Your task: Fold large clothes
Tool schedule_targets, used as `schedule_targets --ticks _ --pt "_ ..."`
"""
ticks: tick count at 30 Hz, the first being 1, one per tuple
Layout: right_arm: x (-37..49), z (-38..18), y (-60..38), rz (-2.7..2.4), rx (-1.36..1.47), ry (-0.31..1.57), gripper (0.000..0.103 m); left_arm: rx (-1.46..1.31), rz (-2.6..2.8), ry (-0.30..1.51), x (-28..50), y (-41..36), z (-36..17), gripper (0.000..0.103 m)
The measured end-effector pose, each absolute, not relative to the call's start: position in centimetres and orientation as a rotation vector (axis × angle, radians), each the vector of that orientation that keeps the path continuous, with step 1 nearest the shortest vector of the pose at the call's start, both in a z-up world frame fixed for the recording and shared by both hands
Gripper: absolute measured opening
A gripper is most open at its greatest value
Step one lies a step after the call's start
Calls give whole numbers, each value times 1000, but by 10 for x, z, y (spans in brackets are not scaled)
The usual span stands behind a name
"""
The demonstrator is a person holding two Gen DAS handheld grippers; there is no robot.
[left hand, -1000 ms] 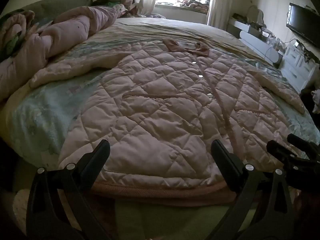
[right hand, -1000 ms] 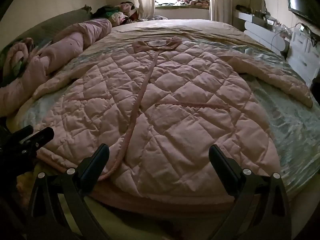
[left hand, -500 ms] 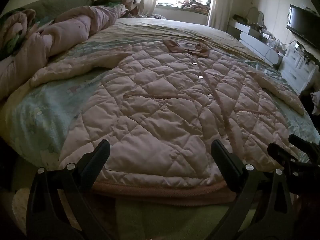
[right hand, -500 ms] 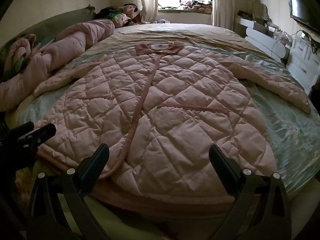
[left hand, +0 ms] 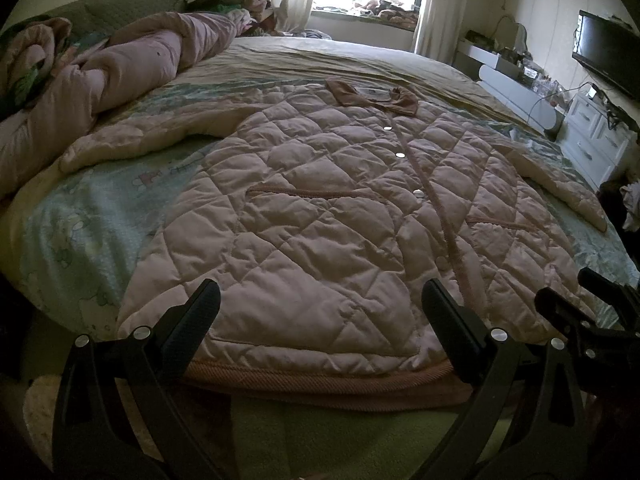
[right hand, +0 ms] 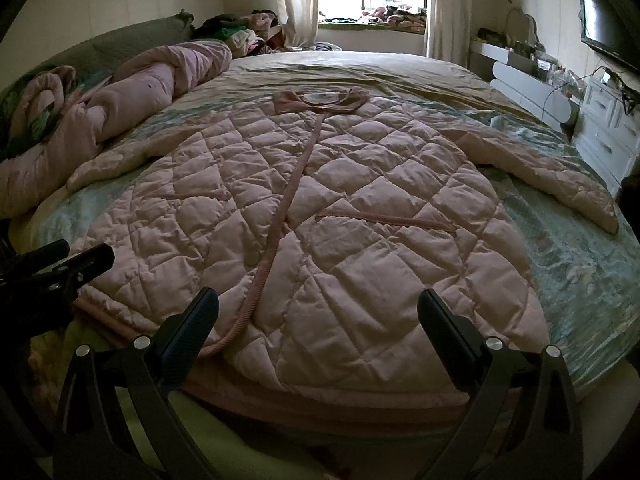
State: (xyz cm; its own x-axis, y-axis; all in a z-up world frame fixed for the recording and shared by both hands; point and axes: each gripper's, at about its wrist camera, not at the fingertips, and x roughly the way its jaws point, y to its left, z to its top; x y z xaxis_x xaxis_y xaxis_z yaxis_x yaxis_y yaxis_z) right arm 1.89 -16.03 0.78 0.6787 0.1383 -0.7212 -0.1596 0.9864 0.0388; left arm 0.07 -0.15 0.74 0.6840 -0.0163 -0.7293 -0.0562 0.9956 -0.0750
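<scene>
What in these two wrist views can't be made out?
- Pink quilted coat: part of its hem is hidden behind the left tongs and the right tongs.
- Dresser clutter, left wrist view: too small to identify.
- TV, right wrist view: cut off by the fisheye edge.

Bed (left hand: pixel 420 76) under flat quilted pink coat (left hand: pixel 320 232), rumpled duvet (left hand: pixel 120 64) alongside.

Left gripper (left hand: pixel 320 300): hanging low at the near edge of the scene, its two black fingers (left hand: pixel 196 320) spreading wide apart, gripping nothing.
Right gripper (right hand: pixel 318 308): sitting level just to the right of the left one, fingers (right hand: pixel 444 328) gaping equally wide, holding nothing.
Relative pose: both pointing toward the far side, running side by side.
</scene>
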Motion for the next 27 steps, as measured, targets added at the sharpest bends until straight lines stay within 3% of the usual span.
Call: schedule_targets --ticks 27 --pt "20 8 -165 162 -28 806 99 -101 20 813 -2 0 7 94"
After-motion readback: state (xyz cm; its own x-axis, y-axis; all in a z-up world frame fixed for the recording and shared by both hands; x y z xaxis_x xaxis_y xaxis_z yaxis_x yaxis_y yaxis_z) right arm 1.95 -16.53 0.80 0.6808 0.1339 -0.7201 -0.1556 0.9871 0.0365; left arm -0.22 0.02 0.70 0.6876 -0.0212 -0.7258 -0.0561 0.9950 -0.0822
